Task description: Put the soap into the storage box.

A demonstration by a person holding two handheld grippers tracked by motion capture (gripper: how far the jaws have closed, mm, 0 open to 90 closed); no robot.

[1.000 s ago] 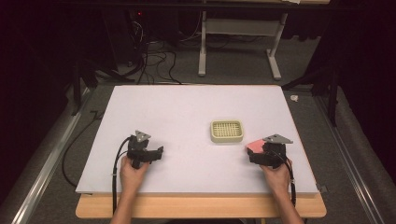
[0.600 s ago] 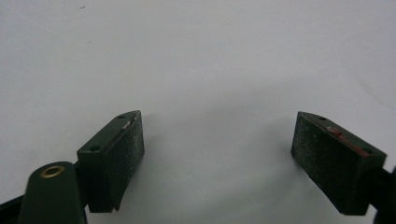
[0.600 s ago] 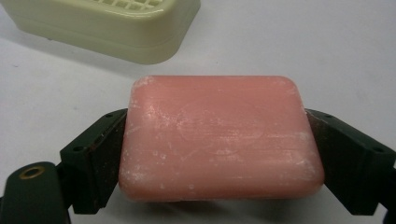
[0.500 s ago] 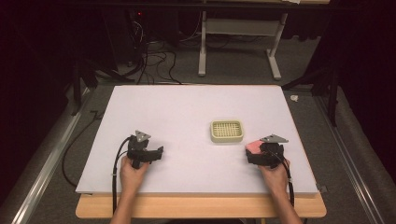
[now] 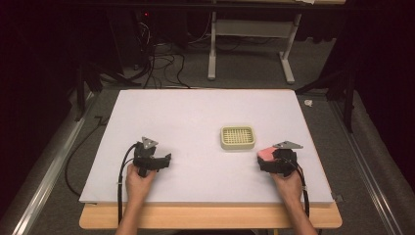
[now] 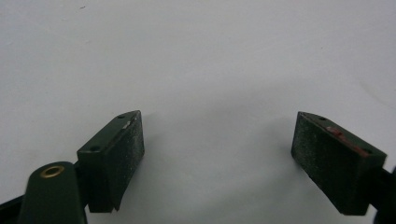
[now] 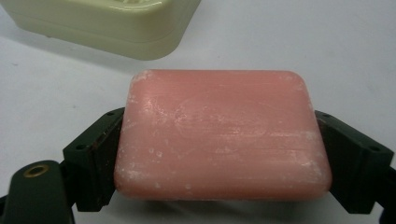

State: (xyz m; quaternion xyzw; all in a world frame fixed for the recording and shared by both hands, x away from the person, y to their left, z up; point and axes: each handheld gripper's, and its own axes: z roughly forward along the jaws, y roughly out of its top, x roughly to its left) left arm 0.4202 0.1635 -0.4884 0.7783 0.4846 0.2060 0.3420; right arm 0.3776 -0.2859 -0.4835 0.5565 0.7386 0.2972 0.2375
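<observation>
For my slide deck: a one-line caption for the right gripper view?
Right tongs clamp a pink soap bar just short of a cream soap dish.

High view over my side looking forward and down at the bench (image 5: pixel 195 112), my tool cameras close along their jaws, soap dish (image 5: pixel 238 137) shared with the right.
</observation>
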